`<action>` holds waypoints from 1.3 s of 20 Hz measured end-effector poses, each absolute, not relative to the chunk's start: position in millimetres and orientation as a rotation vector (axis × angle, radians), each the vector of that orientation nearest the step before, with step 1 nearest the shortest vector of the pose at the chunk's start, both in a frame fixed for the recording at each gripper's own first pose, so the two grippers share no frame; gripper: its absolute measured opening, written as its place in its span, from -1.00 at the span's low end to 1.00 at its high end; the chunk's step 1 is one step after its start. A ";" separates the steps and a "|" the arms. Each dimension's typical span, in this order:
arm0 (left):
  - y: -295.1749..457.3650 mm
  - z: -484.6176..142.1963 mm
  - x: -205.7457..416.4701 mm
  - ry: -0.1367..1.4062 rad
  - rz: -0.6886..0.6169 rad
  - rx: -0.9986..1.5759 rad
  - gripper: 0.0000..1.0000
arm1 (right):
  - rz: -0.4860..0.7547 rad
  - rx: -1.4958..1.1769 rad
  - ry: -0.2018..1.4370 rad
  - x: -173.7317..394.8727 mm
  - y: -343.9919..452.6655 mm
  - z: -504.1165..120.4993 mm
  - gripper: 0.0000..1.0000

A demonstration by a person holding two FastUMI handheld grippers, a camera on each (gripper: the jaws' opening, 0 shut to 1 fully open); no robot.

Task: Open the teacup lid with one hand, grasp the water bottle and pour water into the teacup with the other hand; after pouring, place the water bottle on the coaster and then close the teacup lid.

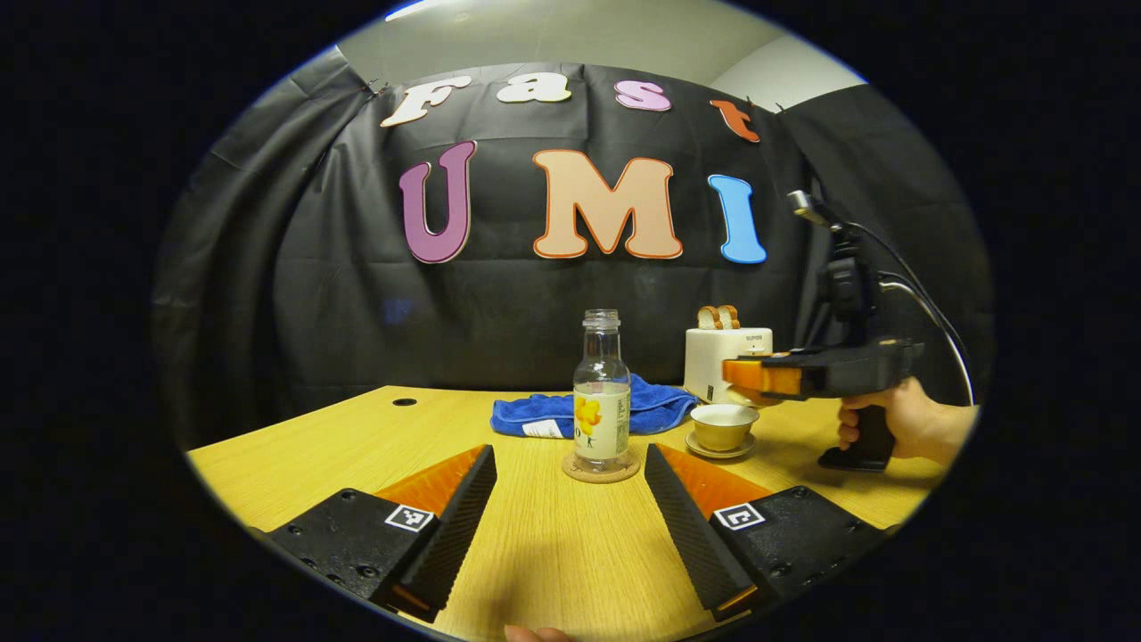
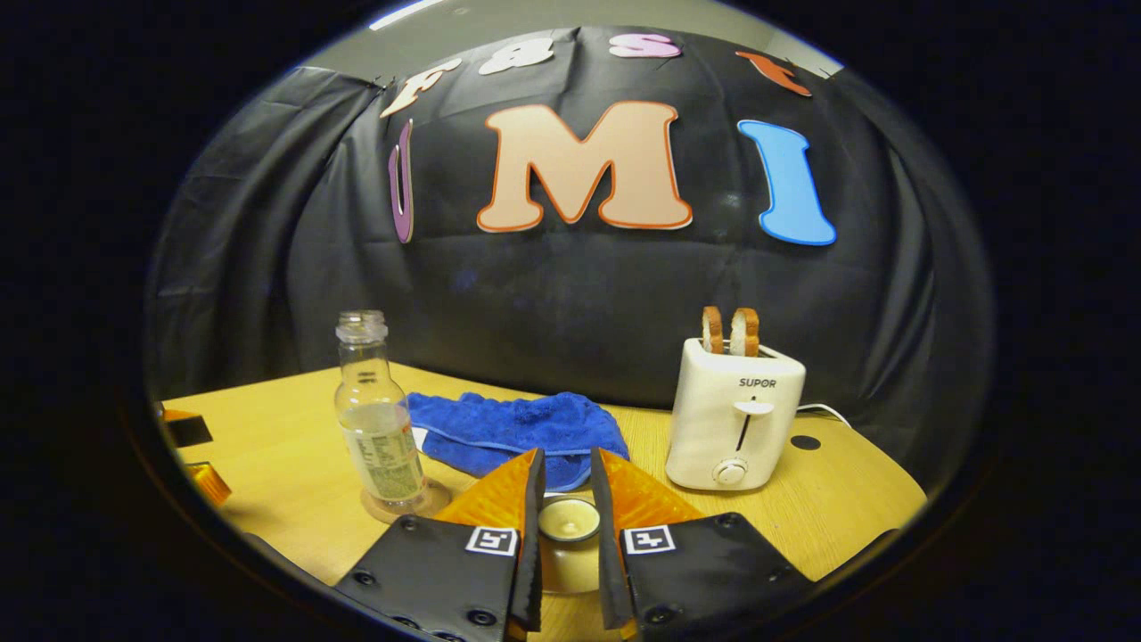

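An uncapped clear water bottle point(image 1: 602, 392) with a little water stands upright on a round coaster point(image 1: 602, 470) mid-table. My left gripper point(image 1: 569, 456) is open, and the bottle lies just ahead of its tips, apart from them. To the right, the tan teacup point(image 1: 724, 425) sits uncovered on its saucer point(image 1: 720, 448). My right gripper point(image 1: 740, 376), held by a hand, hovers just above the cup. In the right gripper view that gripper point(image 2: 567, 464) is shut on the knob of the cream teacup lid point(image 2: 568, 535). The bottle point(image 2: 379, 428) is to its left.
A crumpled blue towel point(image 1: 570, 415) lies behind the bottle. A white toaster point(image 2: 735, 419) with two bread slices stands at the back right, near a round hole point(image 2: 805, 442) in the wooden table point(image 1: 553, 553). The black cloth wall closes the back.
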State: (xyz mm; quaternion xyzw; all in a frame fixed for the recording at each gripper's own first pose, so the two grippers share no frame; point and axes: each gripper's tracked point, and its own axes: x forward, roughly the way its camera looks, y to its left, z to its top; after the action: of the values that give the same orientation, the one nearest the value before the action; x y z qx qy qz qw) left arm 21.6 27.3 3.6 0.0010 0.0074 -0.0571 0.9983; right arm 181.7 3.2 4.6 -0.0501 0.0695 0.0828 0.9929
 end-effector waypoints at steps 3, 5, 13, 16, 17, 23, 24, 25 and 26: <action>27.8 3.9 21.2 0.018 -0.123 0.002 0.95 | 0.150 -0.098 0.164 198.8 2.9 -8.5 -0.42; 28.2 4.1 21.1 0.018 -0.123 0.002 0.94 | 0.155 -0.086 0.190 202.3 4.2 -20.8 -0.41; 29.9 4.2 21.3 0.020 -0.122 0.002 0.95 | 0.174 -0.078 0.202 204.3 11.5 -31.1 -0.42; 29.4 4.8 21.9 0.021 -0.123 0.002 0.95 | 0.175 -0.080 0.202 204.3 11.7 -31.1 -0.42; 30.2 4.4 20.6 0.022 -0.122 0.002 0.95 | 0.175 -0.080 0.202 204.7 12.0 -31.4 -0.42; 30.0 4.8 21.1 0.022 -0.123 0.002 0.95 | 0.169 -0.090 0.189 204.6 11.3 -29.8 -0.41; 30.2 5.3 21.4 0.022 -0.123 0.002 0.95 | 0.169 -0.089 0.189 204.3 10.9 -31.1 -0.39; 30.1 4.9 21.2 0.023 -0.123 0.002 0.95 | 0.163 -0.088 0.190 205.1 9.4 -30.6 -0.36; 30.5 5.3 21.0 0.022 -0.123 0.002 0.95 | 0.154 -0.082 0.187 204.8 6.5 -30.3 -0.27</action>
State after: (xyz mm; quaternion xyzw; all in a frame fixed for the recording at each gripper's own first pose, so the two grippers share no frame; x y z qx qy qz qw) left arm 21.0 30.5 5.3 0.0009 0.0112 -0.0616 0.9980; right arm 204.8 6.5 -30.3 -0.0407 0.0934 0.0769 0.9918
